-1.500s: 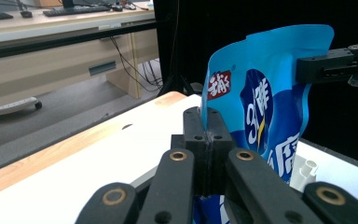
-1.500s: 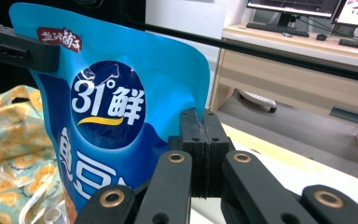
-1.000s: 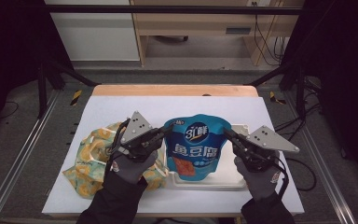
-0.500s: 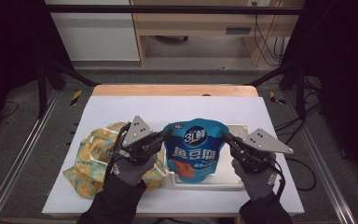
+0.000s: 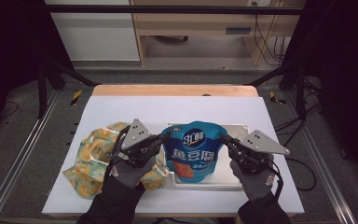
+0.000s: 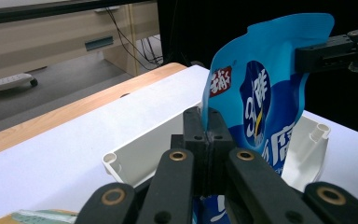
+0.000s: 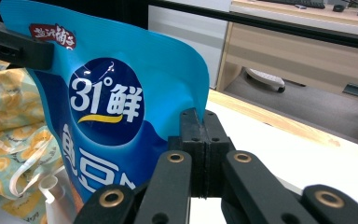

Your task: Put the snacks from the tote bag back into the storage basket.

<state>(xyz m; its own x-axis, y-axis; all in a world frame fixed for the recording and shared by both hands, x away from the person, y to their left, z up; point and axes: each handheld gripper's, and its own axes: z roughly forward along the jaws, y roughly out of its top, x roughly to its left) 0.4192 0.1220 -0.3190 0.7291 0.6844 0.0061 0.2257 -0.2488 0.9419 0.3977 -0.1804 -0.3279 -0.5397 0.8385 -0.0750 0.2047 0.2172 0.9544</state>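
Gloved hands come in from the bottom of the high view, forearms angled slightly inward, each gripping a tool level with the other above the near half of the table (image 5: pixel 121 107). We see the left gripper (image 5: pixel 164 138) pointing right and the right gripper (image 5: pixel 224 139) pointing left, so the two face one another across a blue snack pouch (image 5: pixel 193 154). Each carries a grey three-cornered plate on top, tilted up toward the camera.

In the left gripper view, the left gripper (image 6: pixel 207 135) has its black jaws pressed together on one side edge of the blue snack pouch (image 6: pixel 261 93), with no gap between them. In the right gripper view, we find the right gripper (image 7: pixel 199 135) closed the same way on the opposite edge of the blue snack pouch (image 7: pixel 107 102). The pouch is upright and stretched between the two tools, its printed face toward the person.

Beneath the pouch sits a white tray (image 5: pixel 235 177), whose rim and corner posts we see in the left gripper view (image 6: pixel 121 163). Whether the pouch's bottom touches the tray floor we cannot tell. Just left of the tray, partly under the left hand (image 5: pixel 128 168), lies a yellow patterned cloth bag (image 5: pixel 91 154) with pale ribbon handles.
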